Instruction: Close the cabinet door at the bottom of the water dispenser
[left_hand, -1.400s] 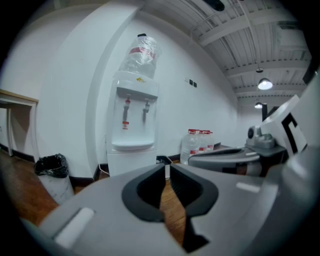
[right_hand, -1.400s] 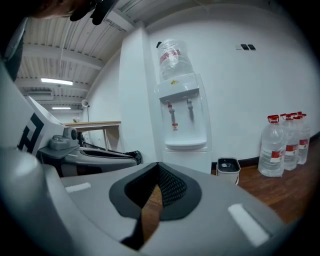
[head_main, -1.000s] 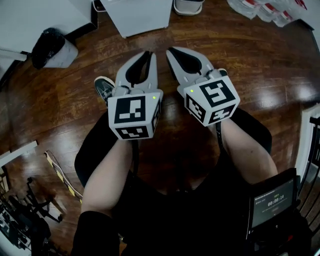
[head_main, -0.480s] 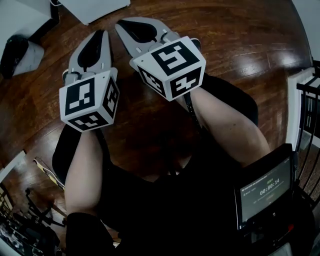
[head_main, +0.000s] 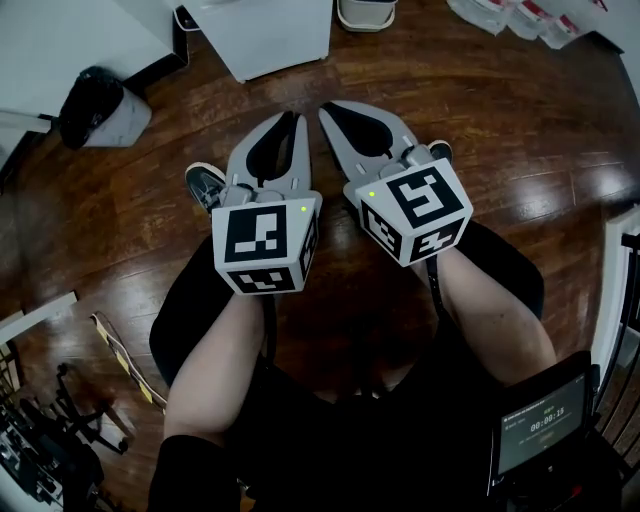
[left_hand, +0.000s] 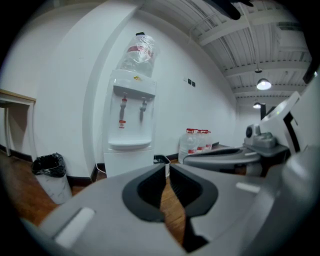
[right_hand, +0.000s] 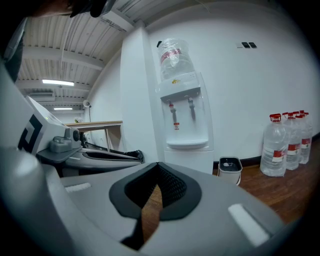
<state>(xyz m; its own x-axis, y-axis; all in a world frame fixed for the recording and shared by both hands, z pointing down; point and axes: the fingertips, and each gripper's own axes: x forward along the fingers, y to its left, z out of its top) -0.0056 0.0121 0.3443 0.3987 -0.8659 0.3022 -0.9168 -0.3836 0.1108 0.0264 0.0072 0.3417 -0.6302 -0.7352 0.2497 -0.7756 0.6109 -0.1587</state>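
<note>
Both grippers have shifted back toward frame centre since half a second ago. Left gripper (head_main: 293, 122): jaws at a narrow slit, empty. Right gripper (head_main: 330, 110): jaws together, empty. Beyond, top centre, water dispenser (head_main: 268, 35): white, bottle-topped; cabinet door (left_hand: 128, 160) plain white, apparently flush.

bin: black-bagged bin (left_hand: 49, 171) | pail: small white pail (right_hand: 230, 169) | stock: spare water bottles (right_hand: 287, 144) on wood floor (head_main: 500, 120)

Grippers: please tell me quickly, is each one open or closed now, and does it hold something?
Left gripper: closed, holding nothing.
Right gripper: closed, holding nothing.
</note>
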